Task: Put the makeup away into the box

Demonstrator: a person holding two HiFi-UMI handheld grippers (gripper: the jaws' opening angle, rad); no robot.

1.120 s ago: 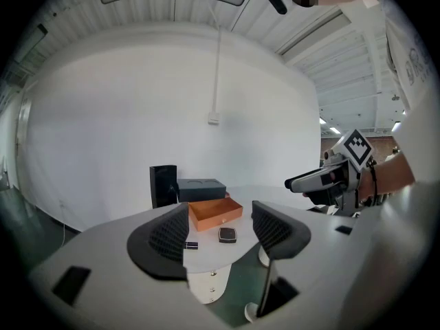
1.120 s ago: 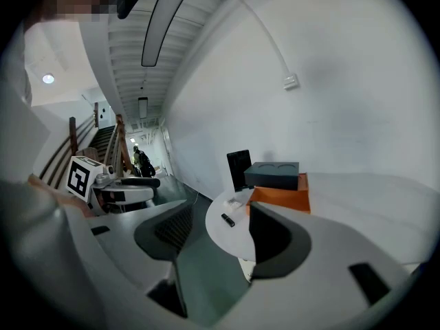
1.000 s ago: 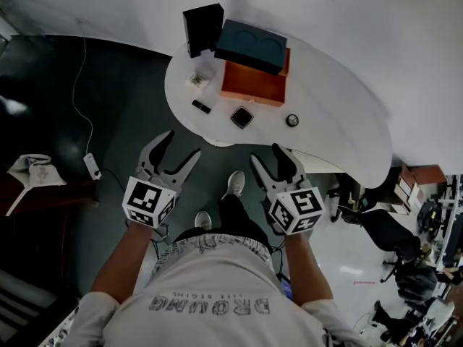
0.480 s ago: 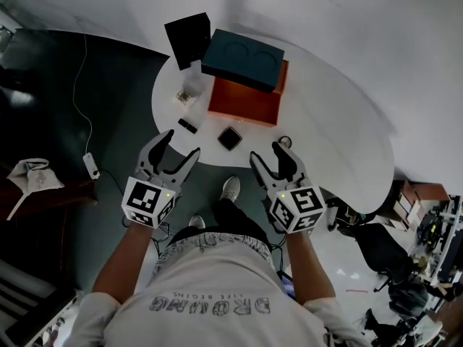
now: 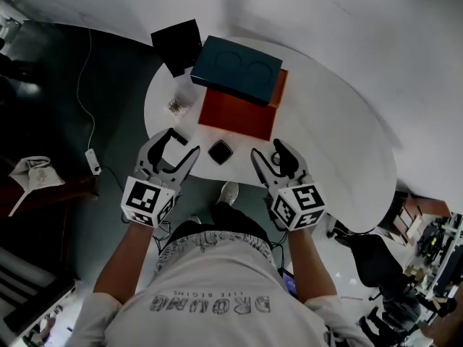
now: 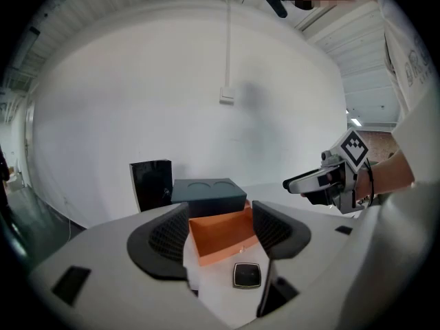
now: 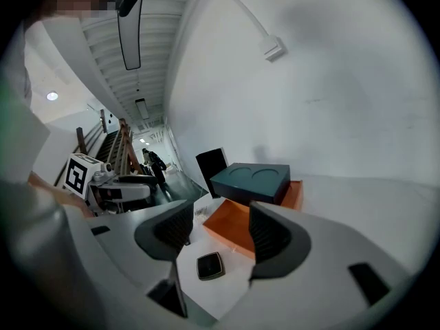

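An open orange box [image 5: 235, 114] sits on the white round table [image 5: 325, 143], and a dark teal lid with two round dents [image 5: 236, 69] rests across its far side. A square black compact [image 5: 220, 152] lies on the table just in front of the box. My left gripper [image 5: 181, 144] hangs open over the table's near edge, left of the compact. My right gripper [image 5: 269, 152] is open to the compact's right. Both gripper views show empty jaws, with the compact [image 6: 246, 275] [image 7: 210, 265] and the orange box [image 6: 220, 236] [image 7: 234, 229] ahead.
A black upright box [image 5: 177, 45] stands at the table's far left. A small clear item [image 5: 176, 105] lies left of the orange box. A cable and plug [image 5: 92, 165] lie on the dark floor at left. Office chairs [image 5: 376, 251] are at lower right.
Both grippers have moved forward, from over the floor to over the table's near edge on either side of the compact. Their jaws have stayed open.
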